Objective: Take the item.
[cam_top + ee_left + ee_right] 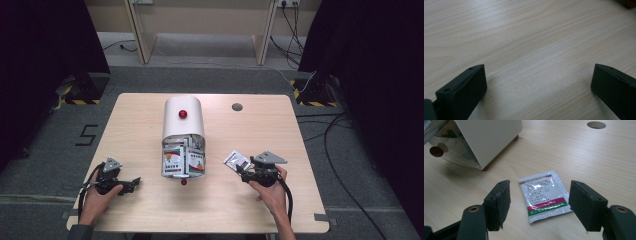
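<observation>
A white bin with a rounded top and a red knob stands at the table's middle, its clear front flap showing several printed sachets inside. One silver sachet with a red and green band lies flat on the table to the bin's right. My right gripper is open just in front of it, its jaws either side of the sachet's near end, touching nothing. My left gripper rests open near the front left, only bare wood between its jaws.
The wooden table has a round cable hole at the back right. A small red knob sits below the bin's flap. The bin's white side wall rises at the upper left of the right gripper view.
</observation>
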Tool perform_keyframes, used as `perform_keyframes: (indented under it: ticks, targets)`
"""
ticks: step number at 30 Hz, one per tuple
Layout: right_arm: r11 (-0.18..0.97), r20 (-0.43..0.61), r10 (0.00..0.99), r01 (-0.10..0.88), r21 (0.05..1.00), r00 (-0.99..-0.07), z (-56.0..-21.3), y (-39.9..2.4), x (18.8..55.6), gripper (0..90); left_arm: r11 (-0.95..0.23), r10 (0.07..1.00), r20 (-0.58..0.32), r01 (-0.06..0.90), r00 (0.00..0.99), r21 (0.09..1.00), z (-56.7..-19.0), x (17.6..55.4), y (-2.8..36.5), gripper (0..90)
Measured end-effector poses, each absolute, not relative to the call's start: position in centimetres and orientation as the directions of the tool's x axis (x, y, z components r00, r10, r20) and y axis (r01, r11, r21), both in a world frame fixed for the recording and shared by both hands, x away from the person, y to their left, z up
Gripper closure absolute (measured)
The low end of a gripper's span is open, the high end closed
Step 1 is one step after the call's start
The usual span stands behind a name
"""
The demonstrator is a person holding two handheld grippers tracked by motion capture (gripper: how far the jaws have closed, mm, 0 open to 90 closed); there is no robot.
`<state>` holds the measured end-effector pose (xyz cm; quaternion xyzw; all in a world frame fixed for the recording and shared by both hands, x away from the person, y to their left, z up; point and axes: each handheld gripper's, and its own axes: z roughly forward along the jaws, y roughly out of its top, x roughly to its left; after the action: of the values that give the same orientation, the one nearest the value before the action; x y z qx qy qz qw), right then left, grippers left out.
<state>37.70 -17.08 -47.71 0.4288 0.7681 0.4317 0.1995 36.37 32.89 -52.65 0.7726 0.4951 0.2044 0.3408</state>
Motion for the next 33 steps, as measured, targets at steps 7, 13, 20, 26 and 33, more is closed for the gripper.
perform_keyframes:
  ticks: [7,13,20,26,33]
  targets:
    - [0.257,0.064,0.833,0.487,0.835,-0.549,-47.6,-17.4,37.3,34.3,-0.276,0.905,-0.022,0.626,0.426,0.73,-52.7,36.4,32.9,0.0]
    - [0.257,0.066,0.836,0.494,0.831,-0.545,-47.8,-17.8,37.0,33.9,-0.276,0.905,-0.022,0.625,0.426,0.73,-52.7,36.4,32.9,0.0]
    - [0.25,0.069,0.839,0.495,0.832,-0.54,-47.8,-18.3,36.6,33.6,-0.277,0.904,-0.022,0.626,0.426,0.729,-52.6,36.4,32.9,0.0]
    - [0.24,0.077,0.845,0.504,0.83,-0.529,-47.7,-19.1,36.3,33.2,-0.277,0.904,-0.022,0.625,0.426,0.729,-52.7,36.4,32.9,0.0]
    - [0.227,0.078,0.849,0.493,0.84,-0.523,-47.0,-19.7,35.7,30.2,-0.278,0.904,-0.022,0.626,0.426,0.729,-52.6,36.4,32.9,0.0]
